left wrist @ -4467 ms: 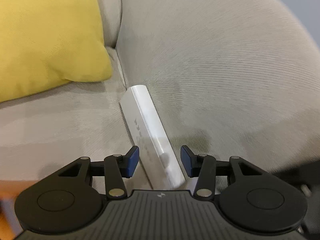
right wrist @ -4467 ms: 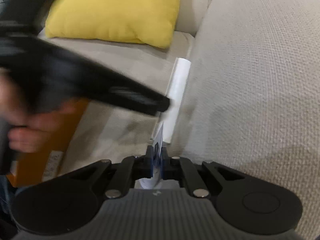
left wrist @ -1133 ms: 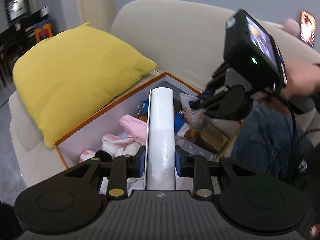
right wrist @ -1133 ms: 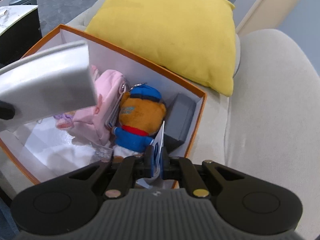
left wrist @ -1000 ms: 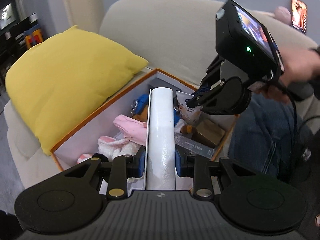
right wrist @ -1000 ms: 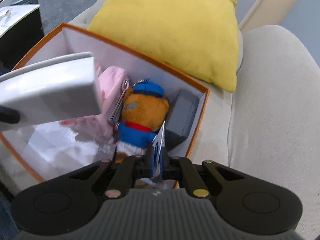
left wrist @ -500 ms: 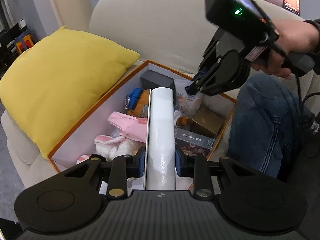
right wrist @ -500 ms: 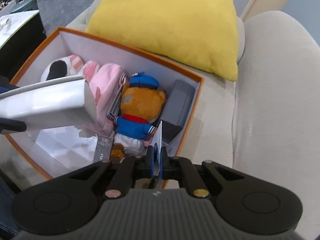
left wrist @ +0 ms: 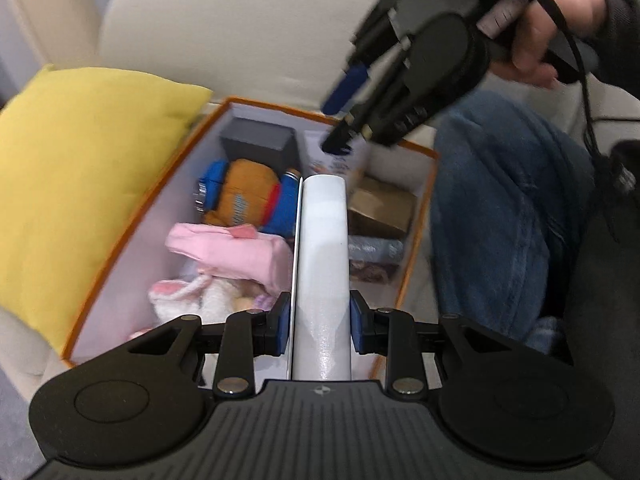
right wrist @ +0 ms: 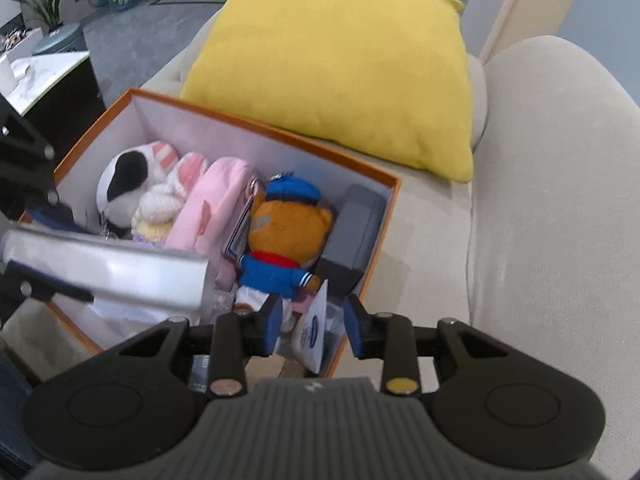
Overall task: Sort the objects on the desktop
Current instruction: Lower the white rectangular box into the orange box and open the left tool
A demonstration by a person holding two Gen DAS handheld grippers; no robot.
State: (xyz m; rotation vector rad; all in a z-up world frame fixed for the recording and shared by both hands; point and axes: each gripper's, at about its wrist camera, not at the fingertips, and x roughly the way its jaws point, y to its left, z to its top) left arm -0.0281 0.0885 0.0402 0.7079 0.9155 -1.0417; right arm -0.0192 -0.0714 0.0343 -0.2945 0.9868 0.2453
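My left gripper (left wrist: 321, 330) is shut on a long white box (left wrist: 323, 264) and holds it above the orange storage box (left wrist: 132, 232). The white box also shows in the right wrist view (right wrist: 120, 276), over the orange box's (right wrist: 256, 120) near side. My right gripper (right wrist: 312, 326) is open above the orange box's corner. A white card with a blue logo (right wrist: 314, 330) stands in that corner between the open fingers, apart from them. The right gripper (left wrist: 344, 108) appears blurred in the left wrist view, above the card (left wrist: 332, 160).
The orange box holds a bear plush in blue (right wrist: 288, 240), a pink pouch (right wrist: 216, 204), a bunny plush (right wrist: 132, 188), a grey case (right wrist: 356, 236) and a brown box (left wrist: 380, 208). A yellow cushion (right wrist: 340, 56) leans behind it on the beige sofa (right wrist: 552, 200). The person's jeans-clad knee (left wrist: 500, 208) is beside the box.
My right gripper has opened and let go of the white card, which now stands in the box corner. The left gripper still holds the white box, now lower over the orange box.
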